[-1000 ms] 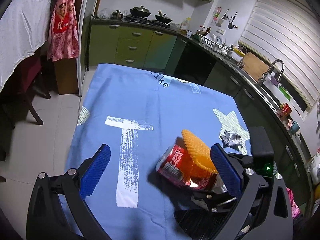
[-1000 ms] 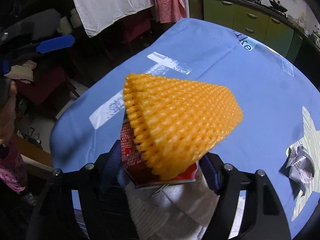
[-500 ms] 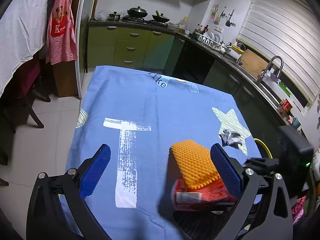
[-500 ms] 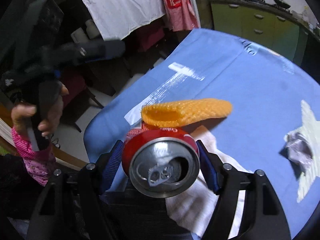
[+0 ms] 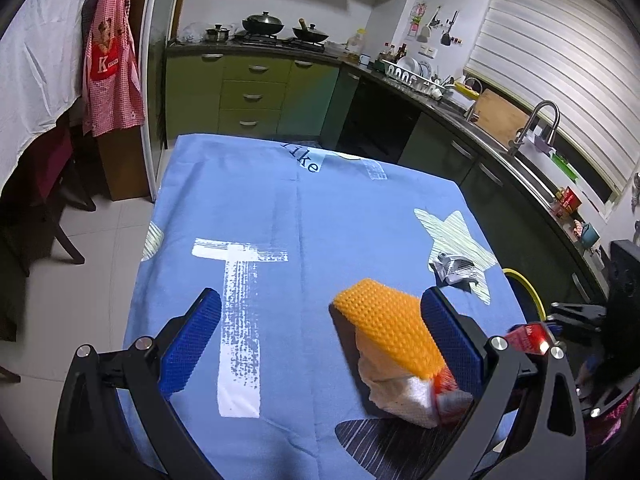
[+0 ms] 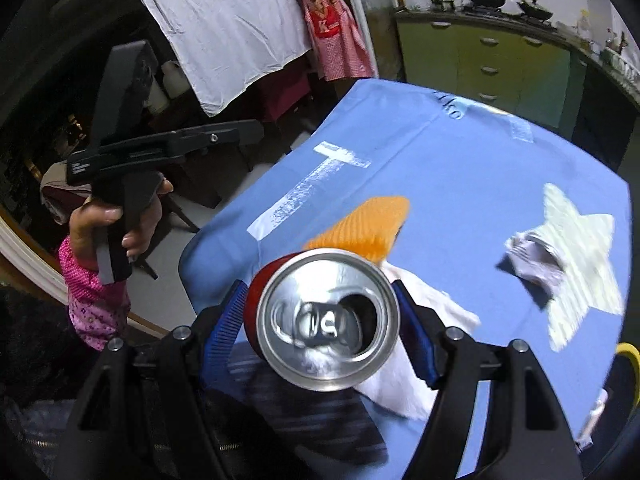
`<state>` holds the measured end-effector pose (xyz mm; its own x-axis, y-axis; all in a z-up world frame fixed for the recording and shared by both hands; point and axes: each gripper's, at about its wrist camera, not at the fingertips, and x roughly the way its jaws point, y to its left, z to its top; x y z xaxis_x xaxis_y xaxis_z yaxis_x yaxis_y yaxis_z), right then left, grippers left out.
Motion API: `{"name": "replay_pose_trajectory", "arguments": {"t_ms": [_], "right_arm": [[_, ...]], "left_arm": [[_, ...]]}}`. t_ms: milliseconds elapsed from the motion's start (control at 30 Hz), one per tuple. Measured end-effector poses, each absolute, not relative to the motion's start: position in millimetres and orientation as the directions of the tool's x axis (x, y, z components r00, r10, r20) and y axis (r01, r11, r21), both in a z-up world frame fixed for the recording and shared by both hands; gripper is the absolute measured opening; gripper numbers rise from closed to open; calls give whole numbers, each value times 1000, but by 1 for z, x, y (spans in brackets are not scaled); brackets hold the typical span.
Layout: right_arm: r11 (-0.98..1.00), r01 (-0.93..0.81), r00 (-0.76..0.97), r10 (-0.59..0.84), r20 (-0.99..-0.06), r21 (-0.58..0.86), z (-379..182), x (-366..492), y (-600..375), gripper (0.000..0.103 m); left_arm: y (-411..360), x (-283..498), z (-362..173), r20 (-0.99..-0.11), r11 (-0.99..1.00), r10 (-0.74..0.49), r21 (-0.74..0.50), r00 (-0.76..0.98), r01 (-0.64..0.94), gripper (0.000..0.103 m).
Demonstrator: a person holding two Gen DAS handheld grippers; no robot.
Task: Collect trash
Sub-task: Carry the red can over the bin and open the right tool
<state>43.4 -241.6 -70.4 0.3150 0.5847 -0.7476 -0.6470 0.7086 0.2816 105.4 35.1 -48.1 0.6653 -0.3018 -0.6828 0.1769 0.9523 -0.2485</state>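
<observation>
My right gripper (image 6: pixel 320 320) is shut on a red soda can (image 6: pixel 326 318), its opened silver top facing the camera, held above the table's near right corner. The can's red side shows at the right edge of the left wrist view (image 5: pixel 528 338). My left gripper (image 5: pixel 320 340) is open and empty over the blue tablecloth (image 5: pixel 280 208). An orange foam net (image 5: pixel 390 330) lies on a white tissue (image 5: pixel 400 392) just inside its right finger; both also show in the right wrist view (image 6: pixel 368 224). A crumpled paper wad (image 5: pixel 456 268) lies on the star print, also in the right wrist view (image 6: pixel 534 258).
A bin with a yellow rim (image 5: pixel 528 286) stands beside the table's right edge, also low right in the right wrist view (image 6: pixel 628 356). Green kitchen cabinets (image 5: pixel 248 88) and a sink counter (image 5: pixel 520 148) lie beyond. A chair (image 5: pixel 48 184) stands left of the table.
My right gripper has lifted the red can off the orange net and tissue and carried it right, past the table's edge. The net and tissue stay on the cloth. The left gripper stays open.
</observation>
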Motion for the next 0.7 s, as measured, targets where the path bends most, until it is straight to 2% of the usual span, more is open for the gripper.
{"name": "replay_pose_trajectory", "arguments": {"t_ms": [500,700], "right_arm": [[834,-488,530,517,-672,257,-24,20,-334,68],[922,-304,652,384,-654,238,-9,17,-402,68]], "left_arm": [[10,108,-48,-693,943,-334,-233,639,239,98],[-5,109,-47,-692,935,-353,-232,629,270,98]]}}
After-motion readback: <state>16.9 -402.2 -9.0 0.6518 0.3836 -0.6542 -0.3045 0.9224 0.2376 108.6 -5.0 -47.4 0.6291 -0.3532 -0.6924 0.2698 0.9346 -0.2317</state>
